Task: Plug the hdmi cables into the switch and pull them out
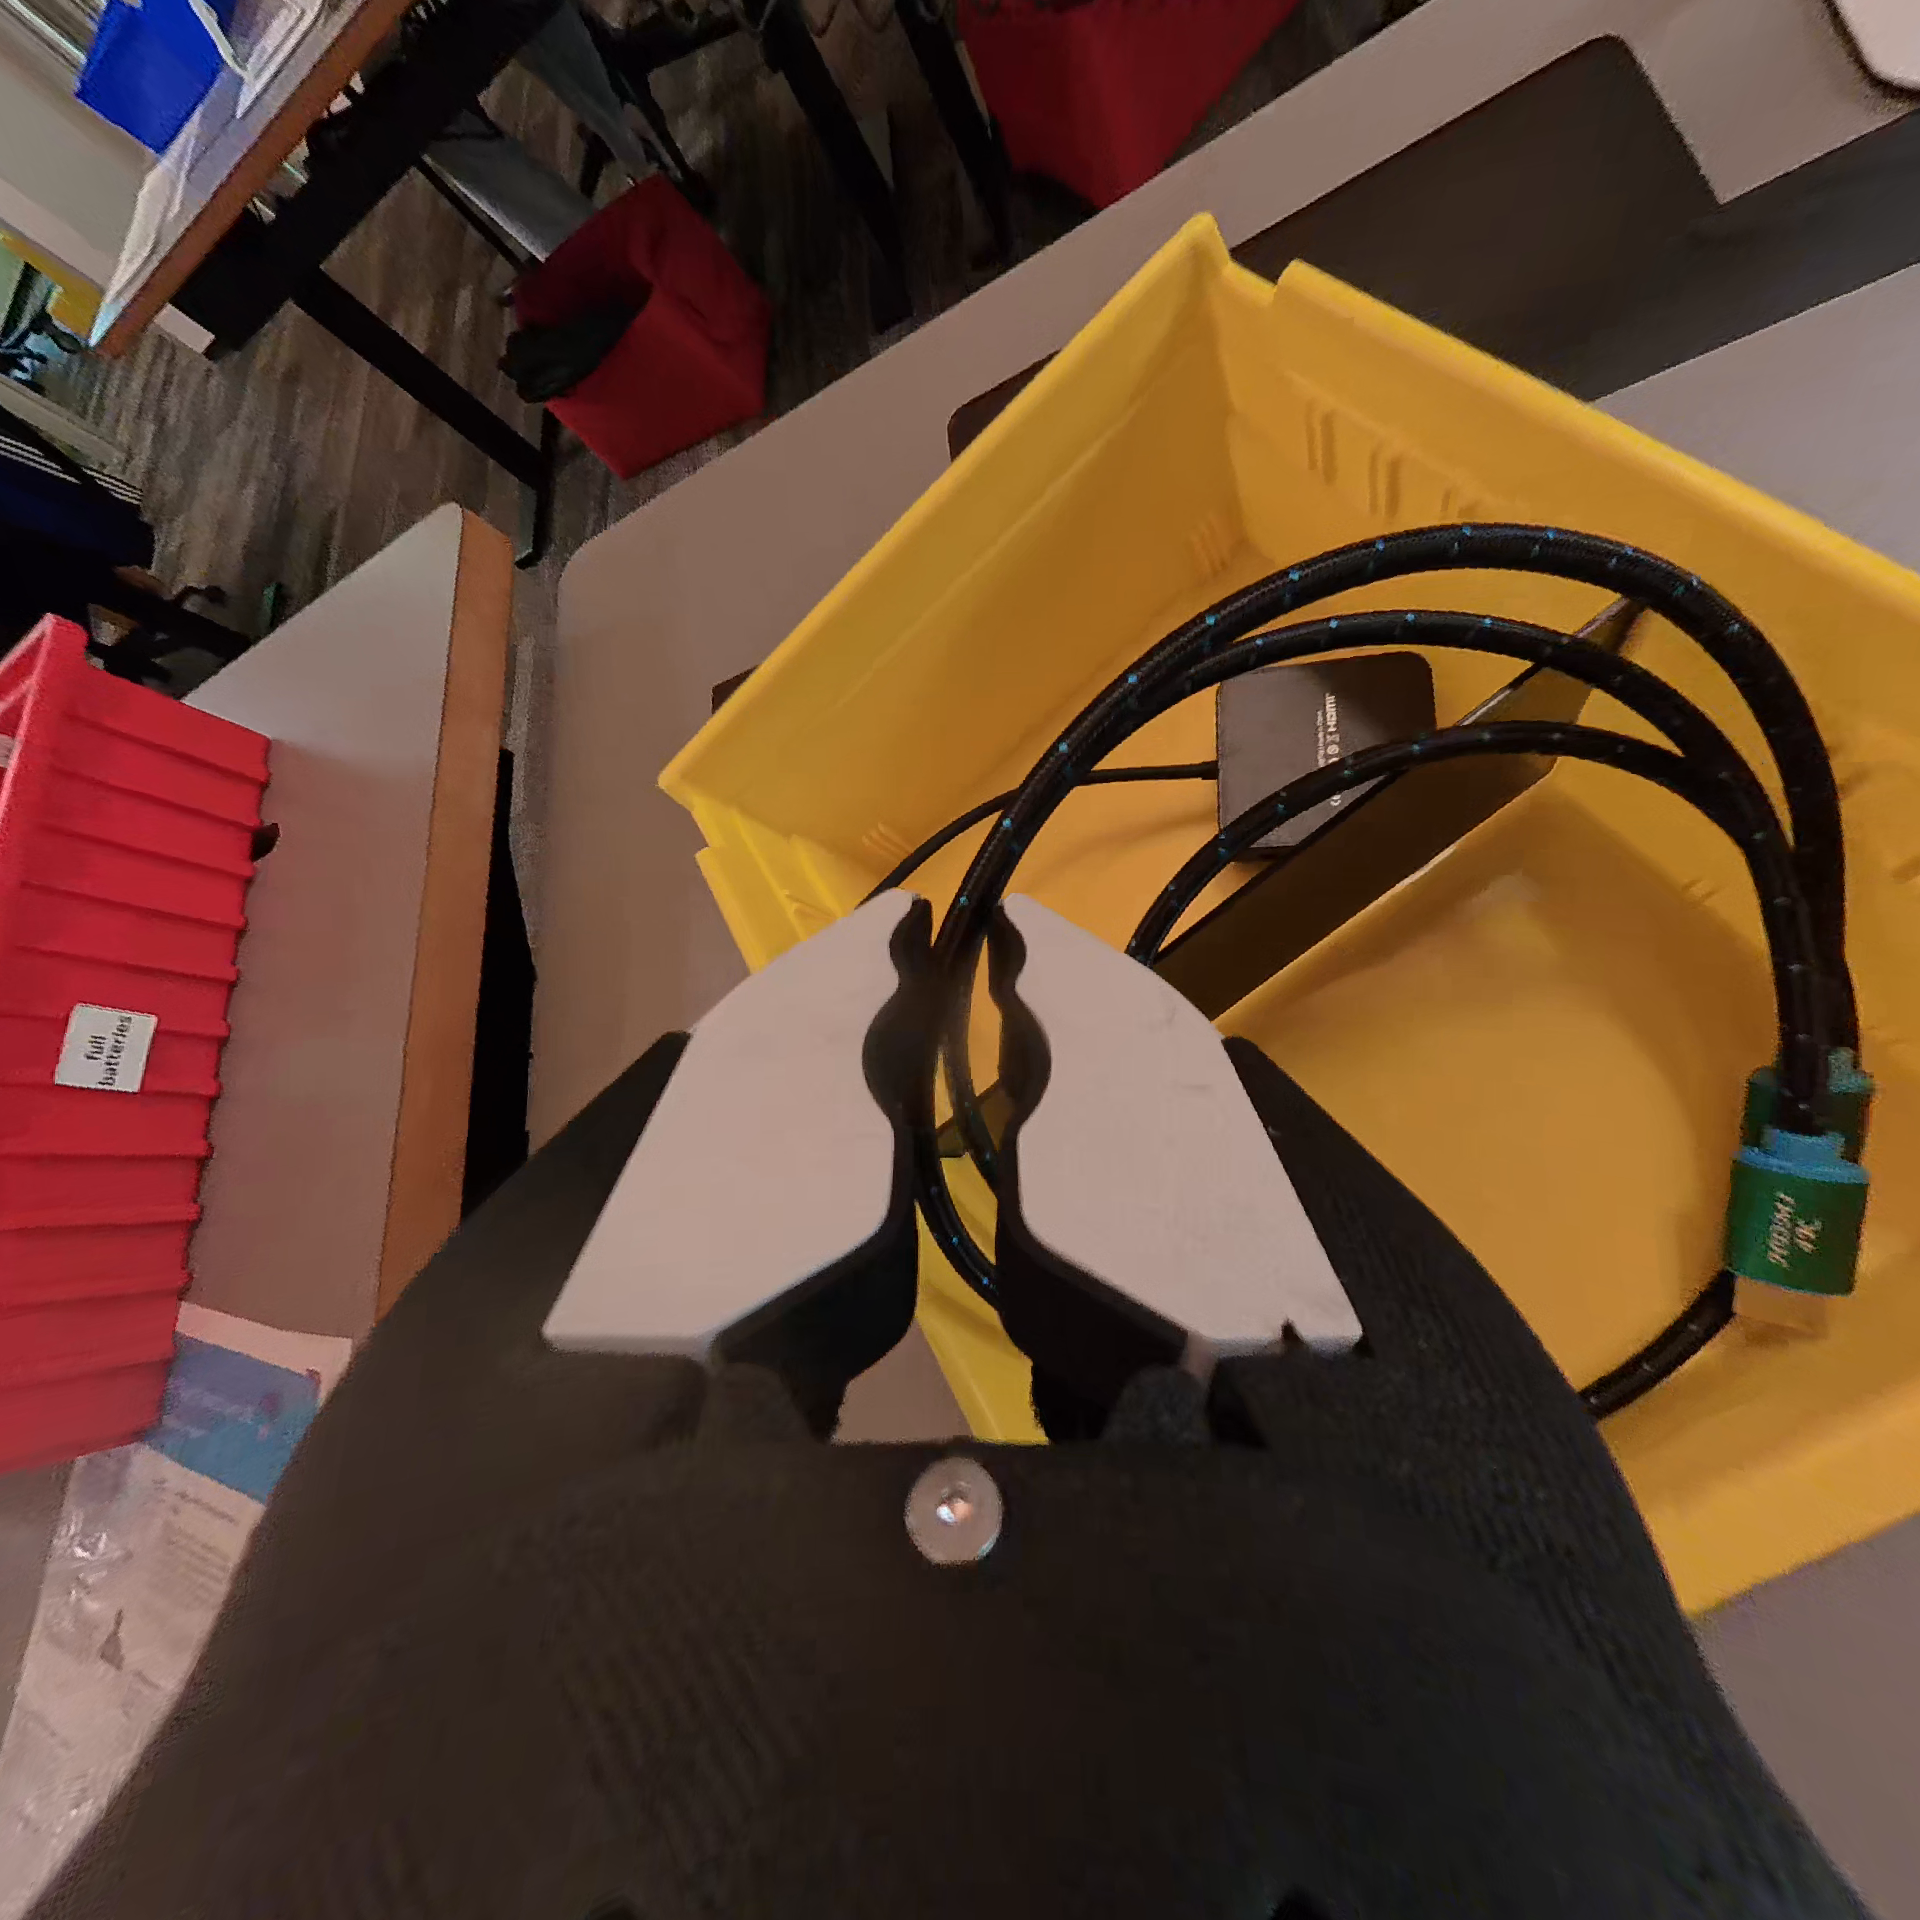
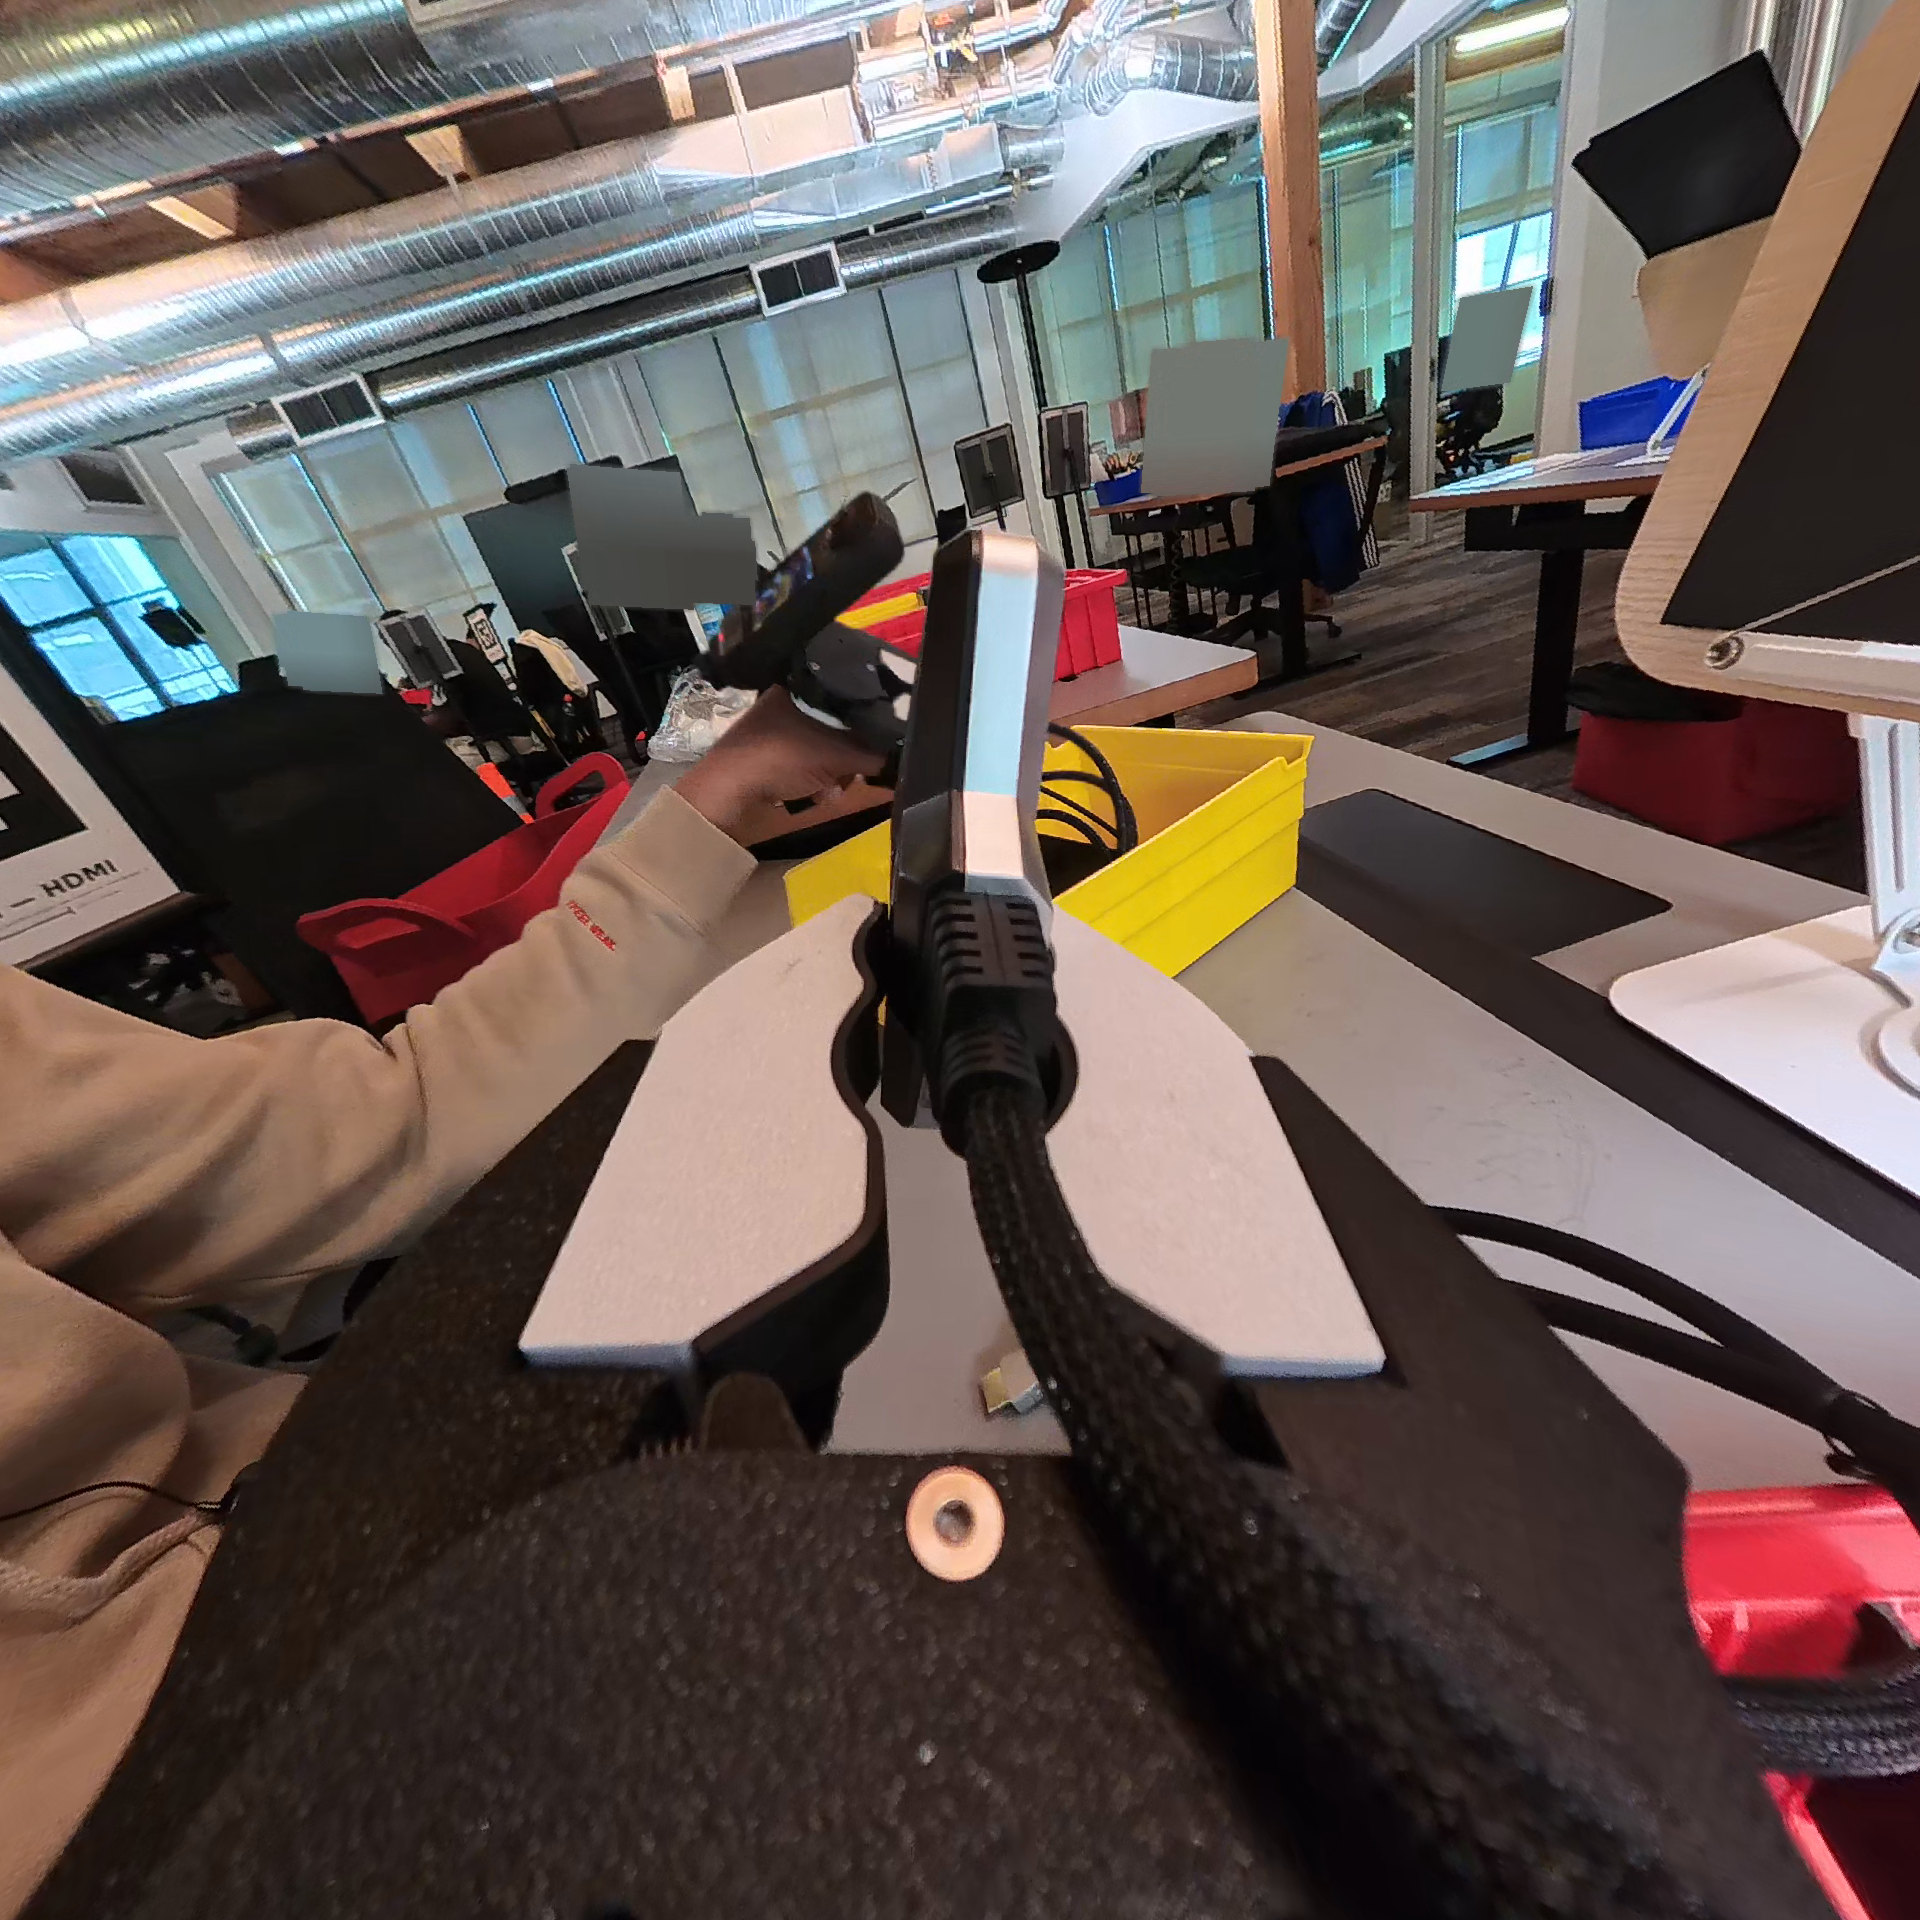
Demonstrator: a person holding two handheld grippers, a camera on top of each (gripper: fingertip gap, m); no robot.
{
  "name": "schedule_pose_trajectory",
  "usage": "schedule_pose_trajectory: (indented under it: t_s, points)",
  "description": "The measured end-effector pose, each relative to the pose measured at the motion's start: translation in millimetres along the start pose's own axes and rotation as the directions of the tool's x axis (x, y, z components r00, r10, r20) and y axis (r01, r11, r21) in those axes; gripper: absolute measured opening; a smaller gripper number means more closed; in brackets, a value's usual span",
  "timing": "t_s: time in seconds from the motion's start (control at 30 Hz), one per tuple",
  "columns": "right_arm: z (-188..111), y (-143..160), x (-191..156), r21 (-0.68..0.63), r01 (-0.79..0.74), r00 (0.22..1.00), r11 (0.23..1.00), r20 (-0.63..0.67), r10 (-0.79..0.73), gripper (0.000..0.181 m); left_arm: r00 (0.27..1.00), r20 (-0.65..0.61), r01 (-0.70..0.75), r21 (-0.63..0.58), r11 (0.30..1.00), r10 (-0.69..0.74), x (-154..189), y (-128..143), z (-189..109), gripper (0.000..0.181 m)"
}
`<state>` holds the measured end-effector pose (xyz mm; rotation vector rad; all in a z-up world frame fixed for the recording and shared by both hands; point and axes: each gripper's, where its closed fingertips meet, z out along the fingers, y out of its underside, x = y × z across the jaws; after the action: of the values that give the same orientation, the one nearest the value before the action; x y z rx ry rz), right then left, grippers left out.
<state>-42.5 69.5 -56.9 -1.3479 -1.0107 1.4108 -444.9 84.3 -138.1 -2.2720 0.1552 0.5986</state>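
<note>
**A:** so where's everything sitting?

**B:** left gripper (image 1: 961,920) is over the yellow bin (image 1: 1039,582), fingers narrowed around a loop of the braided cable (image 1: 1496,623). Its green plug (image 1: 1792,1216) dangles free. A black box (image 1: 1325,743) lies in the bin.

**A:** and the right?

**B:** right gripper (image 2: 961,935) clamps the silver switch (image 2: 982,717) upright, a black cable (image 2: 1049,1226) plugged into its near end.

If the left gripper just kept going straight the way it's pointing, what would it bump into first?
Probably the braided black cable: a strand already runs between the left gripper's jaws. Past it lie the yellow bin's floor and the small black box, though depth is hard to judge.
</note>
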Motion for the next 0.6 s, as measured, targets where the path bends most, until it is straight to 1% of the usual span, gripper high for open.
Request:
schedule_pose_trajectory:
  t_s: [0.2,0.37,0.47,0.6]
  points:
    - [-1.7,-2.0,0.0,0.01,-0.006,1.0,1.0,0.005,0.006,0.023,0.999,-0.005,-0.047,0.046,0.998,0.047,5.5,-21.2,-38.2,0.011]
    - [-2.5,-3.1,-0.3,0.019,-0.022,1.0,1.0,0.016,0.022,0.023,0.992,-0.02,-0.122,0.098,0.988,0.124,19.9,-39.4,-77.5,0.01]
    - [-1.5,-2.3,-1.3,0.017,-0.023,1.0,1.0,0.019,0.023,0.023,0.987,-0.078,-0.127,0.186,0.974,0.143,34.3,-54.5,-101.0,0.009]
    - [-0.1,-0.4,-2.0,0.009,-0.021,1.0,1.0,0.02,0.021,0.023,0.992,-0.058,-0.09,0.308,0.947,0.114,32.2,-74.1,-127.8,0.008]
